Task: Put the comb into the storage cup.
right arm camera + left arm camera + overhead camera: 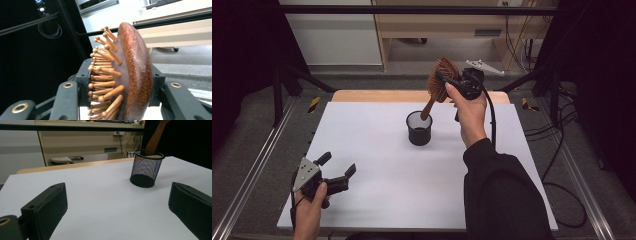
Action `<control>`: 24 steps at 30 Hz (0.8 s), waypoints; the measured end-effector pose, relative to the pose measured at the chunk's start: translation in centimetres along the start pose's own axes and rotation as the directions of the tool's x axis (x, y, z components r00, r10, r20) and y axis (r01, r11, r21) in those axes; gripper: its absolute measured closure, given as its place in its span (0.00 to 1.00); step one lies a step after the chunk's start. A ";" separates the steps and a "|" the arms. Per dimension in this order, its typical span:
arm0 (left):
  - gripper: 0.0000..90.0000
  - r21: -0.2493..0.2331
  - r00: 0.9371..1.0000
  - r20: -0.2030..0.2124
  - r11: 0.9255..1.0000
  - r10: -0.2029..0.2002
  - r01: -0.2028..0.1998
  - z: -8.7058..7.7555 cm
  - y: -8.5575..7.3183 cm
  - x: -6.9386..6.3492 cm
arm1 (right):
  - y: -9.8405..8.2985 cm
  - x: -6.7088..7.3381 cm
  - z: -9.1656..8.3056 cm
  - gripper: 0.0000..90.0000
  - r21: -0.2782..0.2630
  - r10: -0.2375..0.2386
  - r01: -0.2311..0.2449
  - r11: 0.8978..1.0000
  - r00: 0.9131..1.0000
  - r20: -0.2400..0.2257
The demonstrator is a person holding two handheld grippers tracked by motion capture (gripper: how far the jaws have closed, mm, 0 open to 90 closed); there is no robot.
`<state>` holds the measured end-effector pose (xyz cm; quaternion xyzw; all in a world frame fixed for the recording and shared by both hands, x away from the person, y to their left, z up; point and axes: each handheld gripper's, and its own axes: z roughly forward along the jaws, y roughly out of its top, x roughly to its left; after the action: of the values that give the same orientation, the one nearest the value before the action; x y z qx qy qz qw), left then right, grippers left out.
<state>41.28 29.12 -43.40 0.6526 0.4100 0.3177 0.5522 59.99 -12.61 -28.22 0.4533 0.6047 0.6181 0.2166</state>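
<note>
1. Broadly, the white tabletop (377, 165) carries a single black mesh pen cup (419, 128), standing upright near the middle, toward the far edge.
2. As I judge it, the step in hand is standing the wooden paddle hairbrush (441, 80) in that cup, handle down. The brush leans at a slant, its handle tip (153, 147) at the cup's rim and seemingly just inside; how deep it reaches I cannot tell.
3. My right tool (451, 82) is clenched on the brush head, held up above and a little beyond the cup. In the right gripper view, one pad presses among the wooden pins (105, 77) and the other bears on the smooth back (138, 75).
4. Next, I think, comes a straight lowering so the handle slides down inside without dragging on the rim. The cup is light and could tip, so I would release only once the brush rests on its own.
5. My left tool (337, 167) hangs released and empty near the tabletop's near left corner, well apart from the cup.
</note>
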 end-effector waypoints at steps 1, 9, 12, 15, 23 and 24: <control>0.03 0.000 1.000 0.000 1.000 -0.001 0.001 0.0 0.0 0.0 | 0.0 0.0 0.0 0.57 0.001 -0.001 0.001 1.000 1.000 -0.001; 0.03 0.004 1.000 0.001 1.000 -0.003 0.003 0.0 -0.1 0.0 | -0.4 0.4 0.7 0.57 0.018 -0.015 0.015 1.000 1.000 -0.007; 0.03 0.002 1.000 0.003 1.000 -0.002 0.002 0.0 -0.1 -0.1 | -0.6 0.6 0.9 0.57 0.028 -0.019 0.019 0.999 1.000 -0.010; 0.03 0.004 1.000 0.003 1.000 0.000 0.000 0.0 -0.1 0.0 | -0.9 0.7 1.1 0.57 0.038 -0.027 0.027 0.999 1.000 -0.015; 0.03 0.001 1.000 0.003 1.000 -0.004 0.004 0.0 -0.1 0.0 | -1.0 0.9 1.3 0.57 0.053 -0.032 0.033 0.998 0.999 -0.026; 0.03 0.001 1.000 0.003 1.000 -0.003 0.003 0.0 -0.1 0.0 | -1.1 0.9 1.3 0.57 0.057 -0.032 0.034 0.998 0.999 -0.027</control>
<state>41.25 29.10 -43.44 0.6526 0.4105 0.3157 0.5531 60.26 -10.95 -29.14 0.4413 0.6323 0.6026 0.2058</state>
